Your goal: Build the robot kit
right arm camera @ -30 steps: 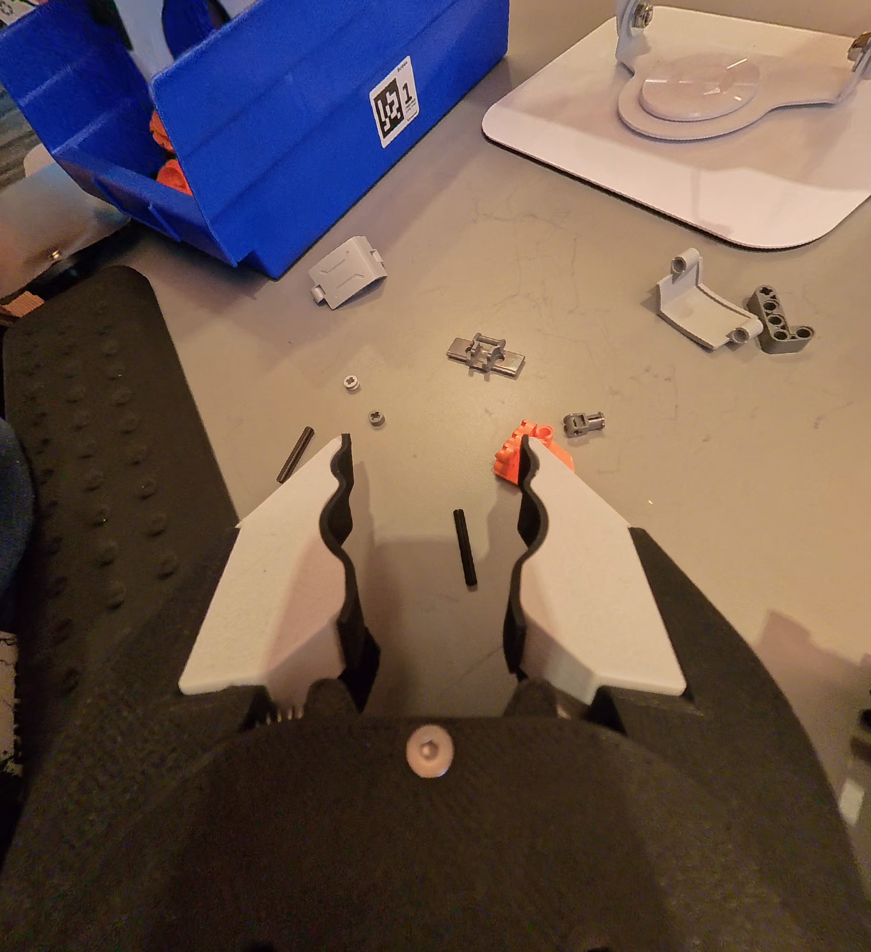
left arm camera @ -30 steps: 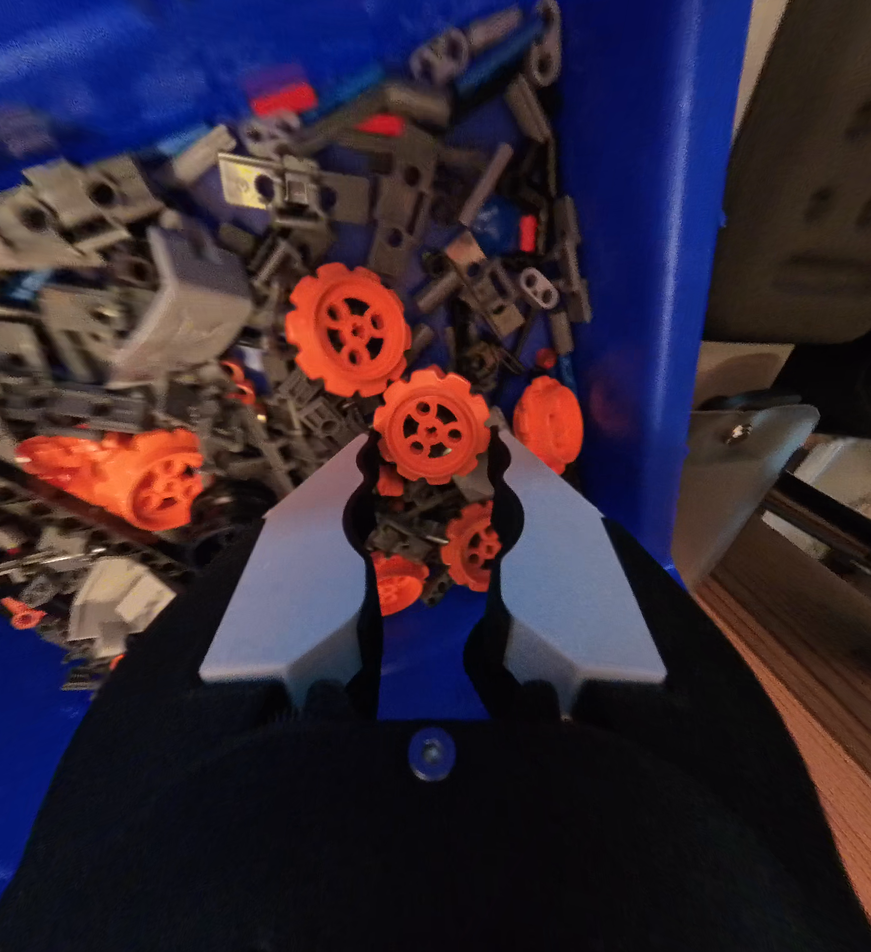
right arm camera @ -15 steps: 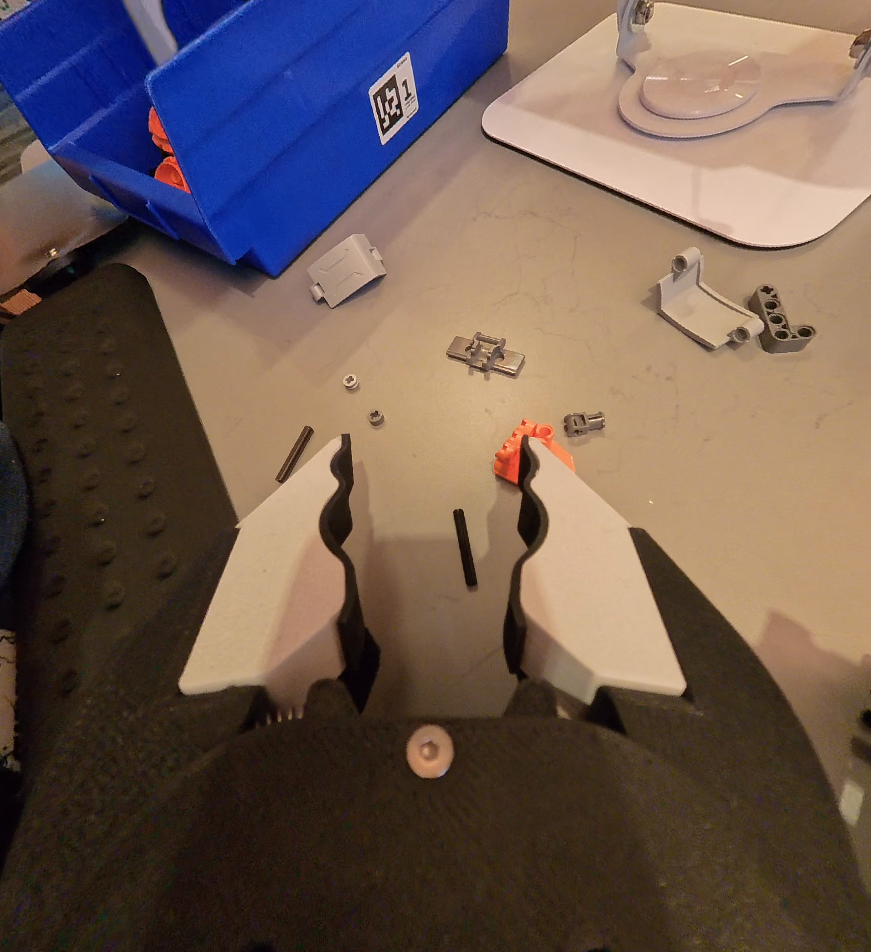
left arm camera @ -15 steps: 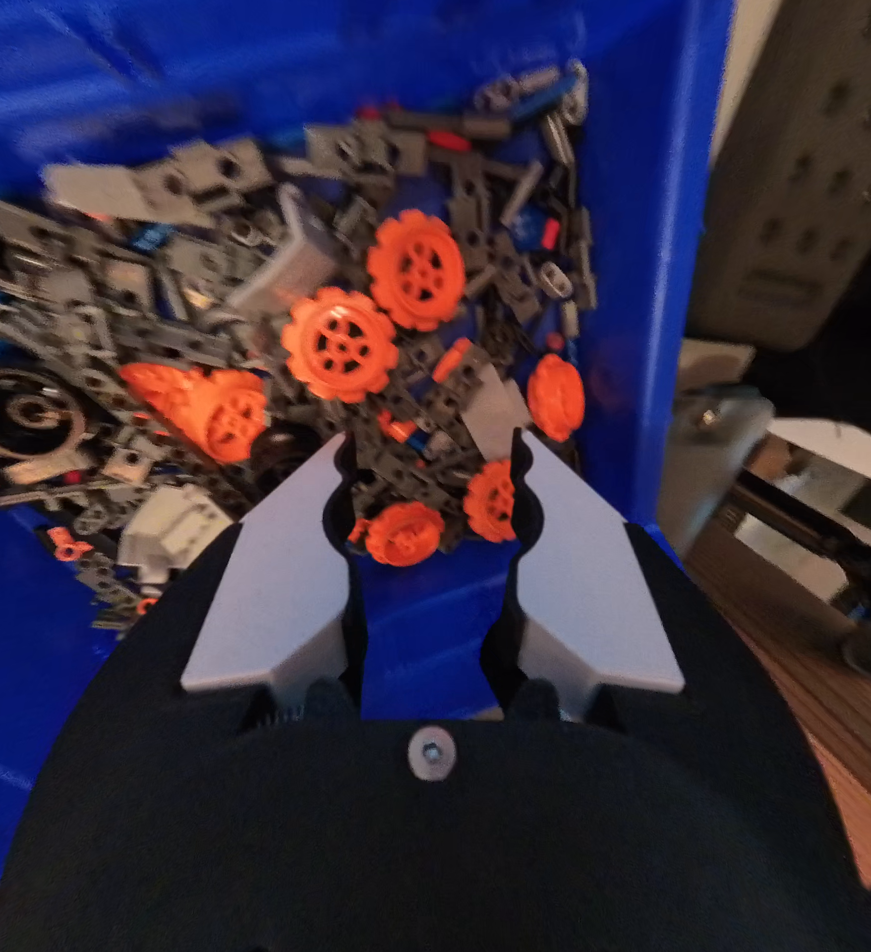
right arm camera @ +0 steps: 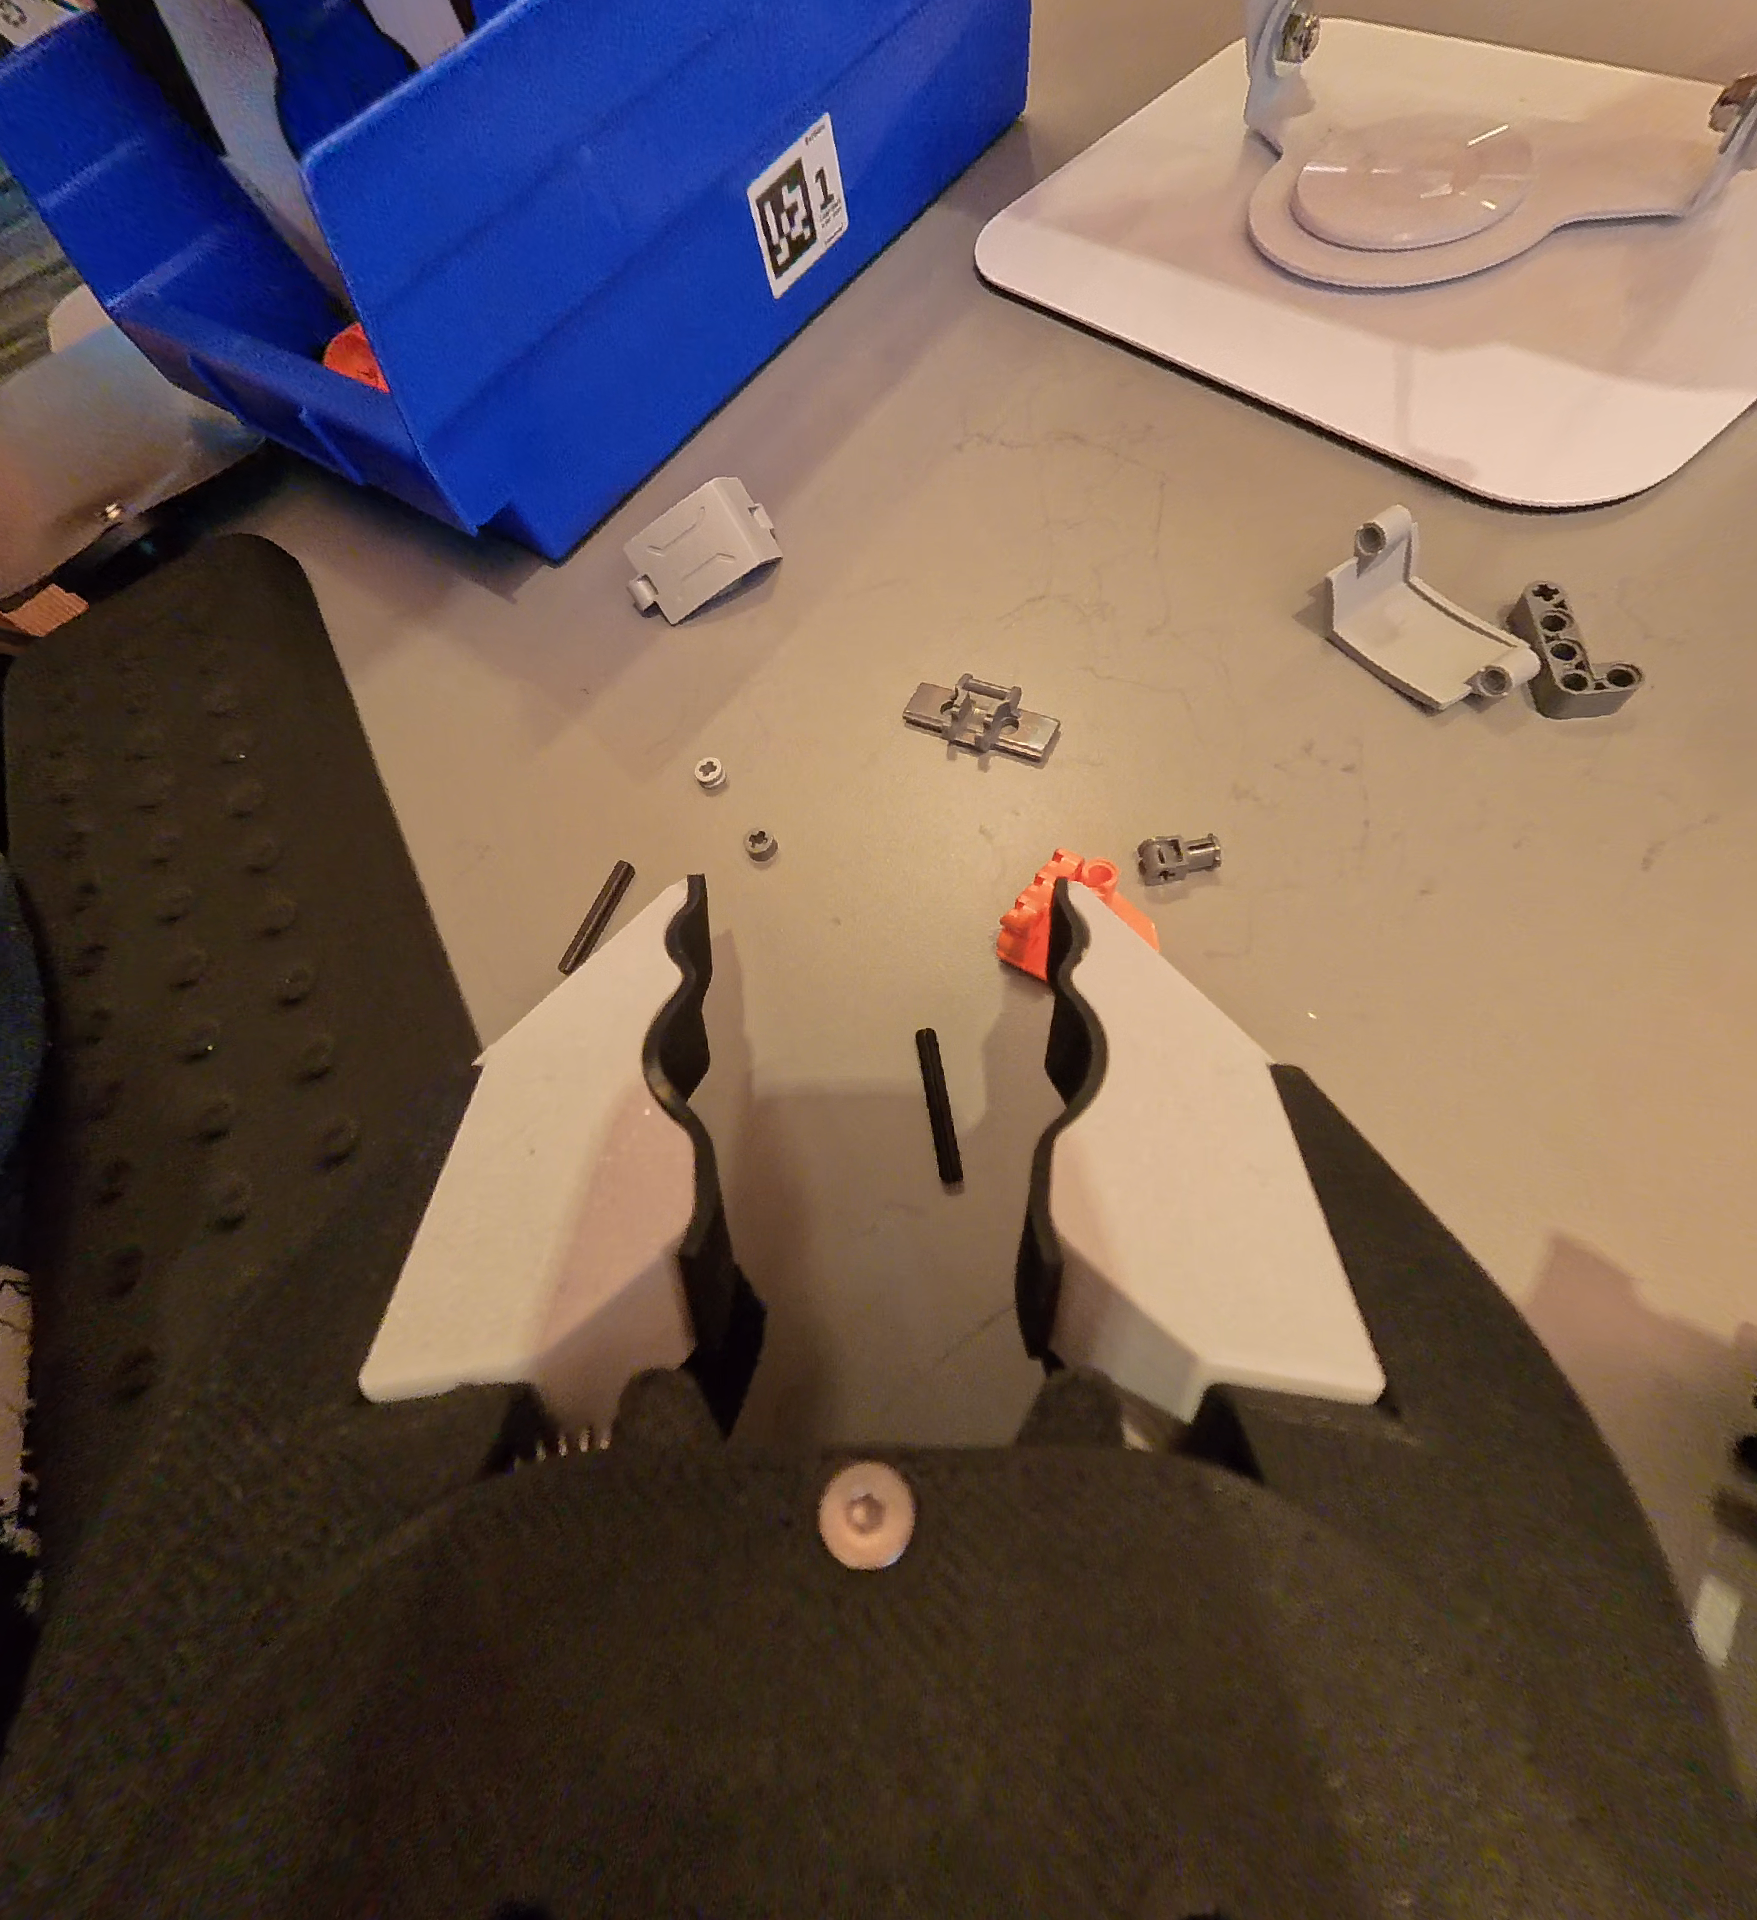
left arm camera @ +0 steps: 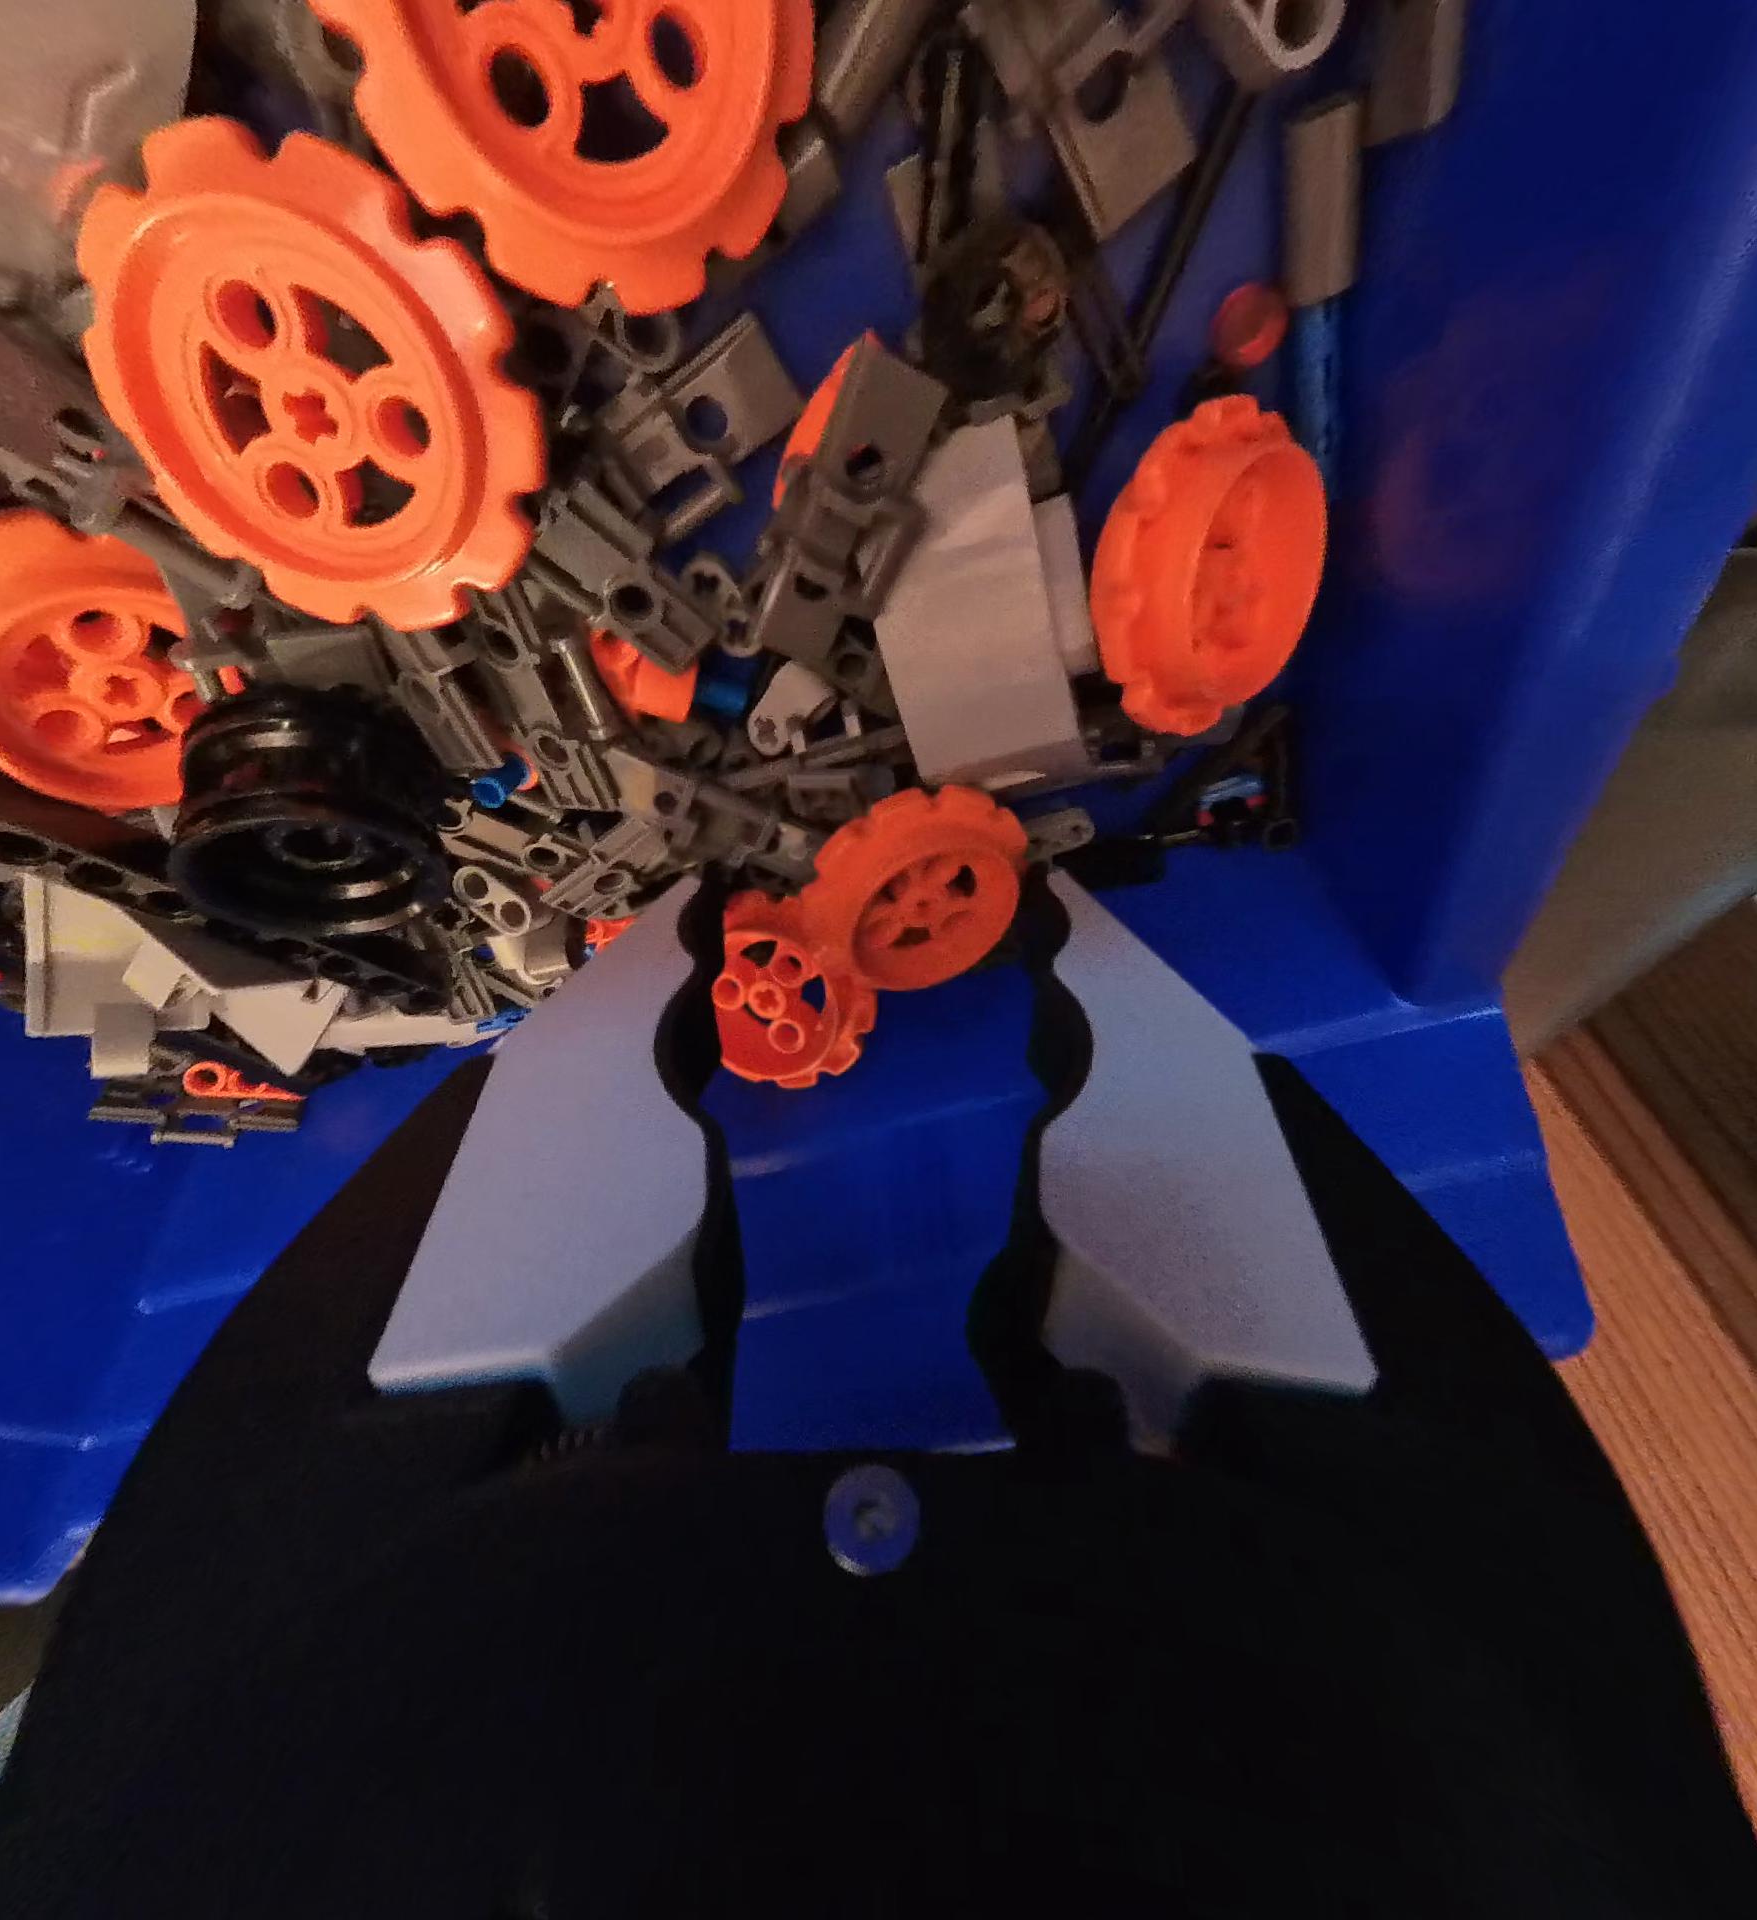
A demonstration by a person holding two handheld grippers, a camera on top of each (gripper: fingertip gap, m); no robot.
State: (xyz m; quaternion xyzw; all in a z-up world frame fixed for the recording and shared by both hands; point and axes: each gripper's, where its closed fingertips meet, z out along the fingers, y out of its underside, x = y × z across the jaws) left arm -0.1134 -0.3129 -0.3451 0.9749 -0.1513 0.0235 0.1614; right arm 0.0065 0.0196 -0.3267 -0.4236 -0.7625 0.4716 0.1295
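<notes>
Left wrist view: we see a blue bin (left arm camera: 1539,520) heaped with grey building parts, where the left gripper (left arm camera: 863,914), jaws apart, has two small orange gear wheels (left arm camera: 915,899) between its tips beside a black wheel (left arm camera: 308,831). In the right wrist view, over the grey table (right arm camera: 1269,987), the right gripper (right arm camera: 879,904) is spread wide and empty, a thin black axle (right arm camera: 938,1103) lying between its fingers and an orange piece (right arm camera: 1028,920) partly hidden by the right fingertip.
</notes>
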